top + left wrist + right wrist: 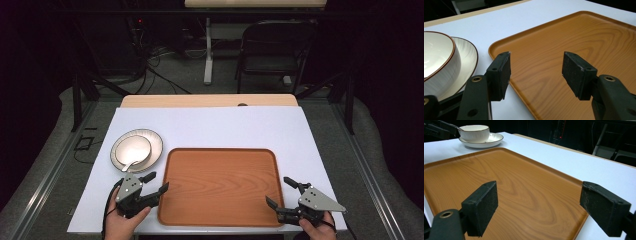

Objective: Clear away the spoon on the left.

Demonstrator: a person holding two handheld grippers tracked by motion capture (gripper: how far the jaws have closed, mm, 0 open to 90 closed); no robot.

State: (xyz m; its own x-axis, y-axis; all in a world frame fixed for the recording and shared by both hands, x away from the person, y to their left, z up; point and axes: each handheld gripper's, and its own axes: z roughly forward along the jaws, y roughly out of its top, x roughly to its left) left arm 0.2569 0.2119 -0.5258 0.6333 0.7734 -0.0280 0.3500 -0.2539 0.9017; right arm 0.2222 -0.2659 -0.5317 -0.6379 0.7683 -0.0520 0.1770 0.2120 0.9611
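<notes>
Right now I have both claws low at the near edge of the surface (210,125), one on each side of the wooden tray (220,185). My left claw (156,184) sits just beside the tray's near-left corner with its jaws spread wide and nothing between them; in the left gripper view I look along them and see the tray's rounded corner rim running between the two black pads (501,72), one pad over the white sheet and the other over the wood grain. My right claw (281,192) is at the tray's near-right corner, jaws also wide apart and holding nothing; in the right gripper view one pad hangs over the tray's wood and the other over the white sheet past the tray's rim. I cannot tell whether either claw touches the tray.

The tray lies flat in the middle of the near half of the surface, its long side parallel to the near edge. Toward the left edge, just beyond my left claw, stands a white plate (152,145) with ribbed markings, and on it a white bowl (131,150) with a thin dark rim. A spoon (131,165) rests in the bowl, its handle leaning over the near side. Plate and tray are near each other but apart.
</notes>
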